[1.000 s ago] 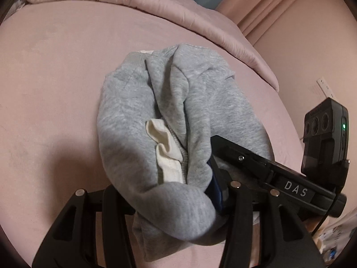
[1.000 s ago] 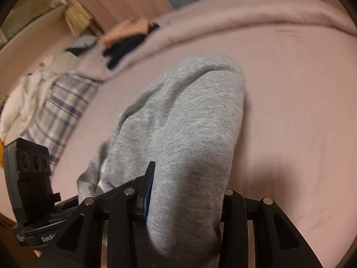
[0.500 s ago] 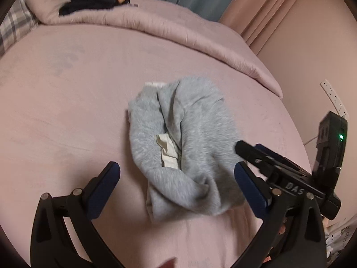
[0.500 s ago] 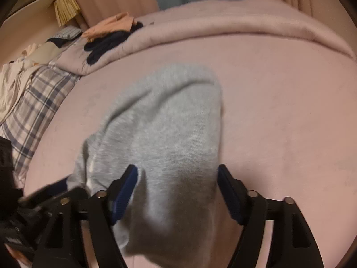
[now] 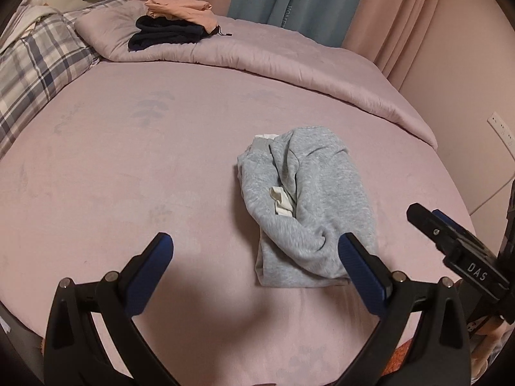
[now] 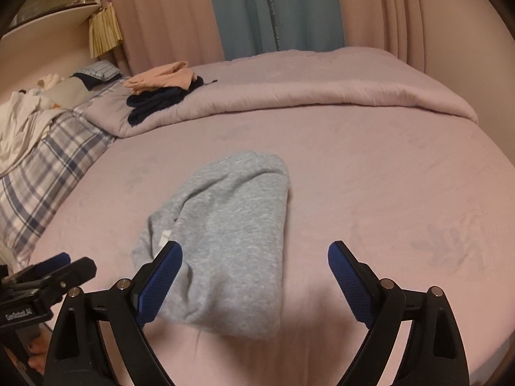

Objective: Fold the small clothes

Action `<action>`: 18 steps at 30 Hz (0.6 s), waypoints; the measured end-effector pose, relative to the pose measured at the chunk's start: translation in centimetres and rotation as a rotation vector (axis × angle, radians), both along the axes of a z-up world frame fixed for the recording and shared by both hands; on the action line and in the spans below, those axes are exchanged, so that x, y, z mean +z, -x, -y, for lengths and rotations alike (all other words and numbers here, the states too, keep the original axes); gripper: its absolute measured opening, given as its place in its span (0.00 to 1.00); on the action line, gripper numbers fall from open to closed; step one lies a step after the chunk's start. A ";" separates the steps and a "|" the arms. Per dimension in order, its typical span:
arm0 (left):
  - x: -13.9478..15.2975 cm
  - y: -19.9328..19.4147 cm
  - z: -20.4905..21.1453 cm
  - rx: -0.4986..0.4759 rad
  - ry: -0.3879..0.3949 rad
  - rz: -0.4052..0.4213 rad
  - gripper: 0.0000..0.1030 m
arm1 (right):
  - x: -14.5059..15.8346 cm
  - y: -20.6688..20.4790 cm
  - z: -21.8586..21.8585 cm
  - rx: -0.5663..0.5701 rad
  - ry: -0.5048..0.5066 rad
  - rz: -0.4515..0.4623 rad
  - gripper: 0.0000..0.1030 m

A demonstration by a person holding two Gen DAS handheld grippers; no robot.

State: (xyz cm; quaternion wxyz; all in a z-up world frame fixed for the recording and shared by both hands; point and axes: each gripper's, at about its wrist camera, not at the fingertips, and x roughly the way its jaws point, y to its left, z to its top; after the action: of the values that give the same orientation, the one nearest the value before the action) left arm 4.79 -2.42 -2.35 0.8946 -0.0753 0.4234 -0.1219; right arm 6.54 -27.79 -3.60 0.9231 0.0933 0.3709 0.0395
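Observation:
A small grey sweat garment lies folded in a bundle on the pink bed sheet, a white inner label showing at its fold. My left gripper hangs above the sheet, wide open and empty, the bundle just beyond its right finger. In the right wrist view the same grey garment lies flat below my right gripper, whose jaws are still opening with nothing pressed between them. Each gripper shows at the edge of the other's view.
A rolled pink duvet runs across the far side, with a dark and a peach folded garment stacked on it. A plaid pillow and loose white cloth lie at left. Curtains and a wall lie beyond.
Both grippers let go of the grey garment, opened wide, and rose back away from it. The bundle now rests on the sheet by itself.

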 end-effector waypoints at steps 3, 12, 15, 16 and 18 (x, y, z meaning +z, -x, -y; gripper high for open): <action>-0.2 0.2 0.5 -0.003 -0.042 0.009 0.99 | 0.3 0.5 -0.1 -0.006 -0.009 0.012 0.89; -0.1 0.9 0.6 -0.001 -0.073 0.031 0.99 | 1.1 1.9 0.1 -0.038 -0.028 0.052 0.89; 0.0 1.1 0.5 -0.003 -0.064 0.039 0.99 | 1.4 2.1 0.4 -0.055 -0.029 0.054 0.89; 0.1 1.2 0.5 -0.003 -0.062 0.042 0.99 | 1.4 2.2 0.3 -0.060 -0.026 0.055 0.89; 0.2 1.3 0.4 -0.003 -0.061 0.046 0.99 | 1.4 2.3 0.4 -0.068 -0.021 0.053 0.89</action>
State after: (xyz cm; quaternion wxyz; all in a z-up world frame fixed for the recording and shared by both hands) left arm 3.52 -2.82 -2.18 0.9056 -0.0445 0.4065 -0.1121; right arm 4.27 -28.19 -2.24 0.9324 0.1145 0.3423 0.0148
